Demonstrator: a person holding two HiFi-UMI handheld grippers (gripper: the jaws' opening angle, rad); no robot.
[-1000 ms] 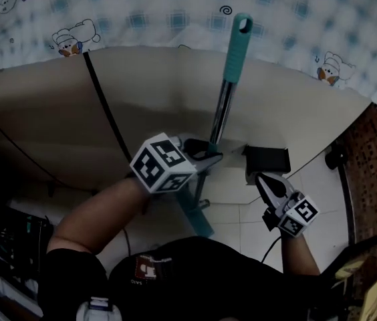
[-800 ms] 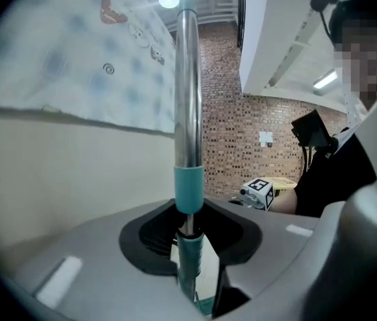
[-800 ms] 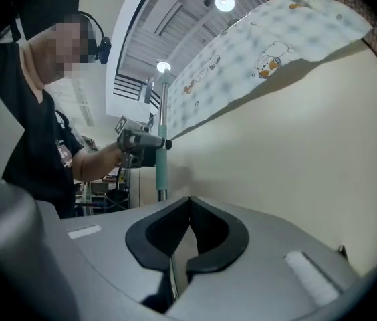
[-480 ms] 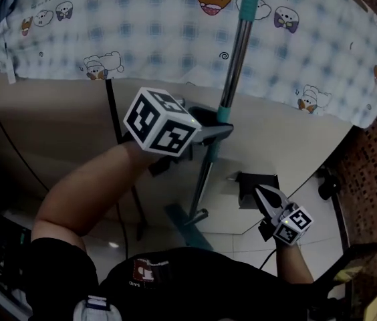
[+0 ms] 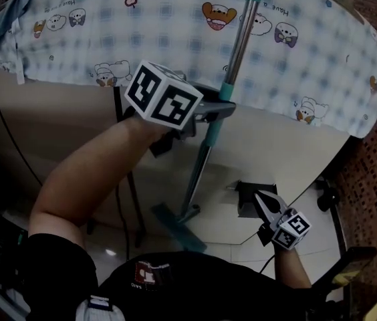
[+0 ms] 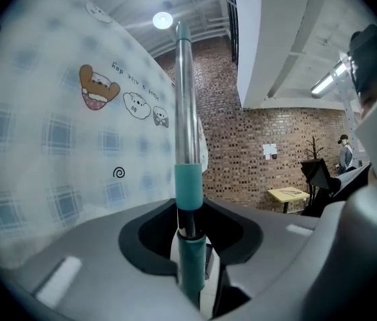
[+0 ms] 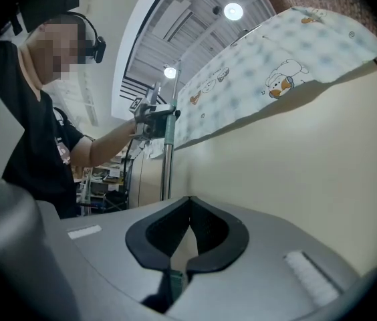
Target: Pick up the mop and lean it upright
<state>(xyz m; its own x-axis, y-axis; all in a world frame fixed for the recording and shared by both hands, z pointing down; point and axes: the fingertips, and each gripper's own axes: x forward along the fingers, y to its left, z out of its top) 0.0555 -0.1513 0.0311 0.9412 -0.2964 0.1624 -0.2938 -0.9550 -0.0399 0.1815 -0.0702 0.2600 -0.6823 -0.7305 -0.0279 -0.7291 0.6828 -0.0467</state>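
Observation:
The mop has a shiny metal pole (image 5: pixel 238 42) with teal sleeves and a flat teal head (image 5: pixel 173 225) low down near the floor. It stands nearly upright before the cloth-covered wall. My left gripper (image 5: pixel 226 107) is raised to chest height and shut on the pole at a teal collar. In the left gripper view the pole (image 6: pixel 184 112) rises straight up from between the jaws. My right gripper (image 5: pixel 261 200) hangs low at the right, shut and empty, its jaws (image 7: pixel 189 202) pressed together. From there the pole (image 7: pixel 166 162) and the left gripper (image 7: pixel 156 120) show at the left.
A blue checked cloth with cartoon prints (image 5: pixel 175 39) drapes over a curved beige wall (image 5: pixel 55 132). A black cable (image 5: pixel 125 179) runs down it. A black box (image 5: pixel 250 199) sits by the right gripper. A brick wall (image 6: pixel 269 132), a yellow table (image 6: pixel 289 194) and a distant person (image 6: pixel 344 154) lie beyond.
My left gripper has risen with the mop, bringing the pole more upright and the mop head up off the tiles. The right gripper has barely moved.

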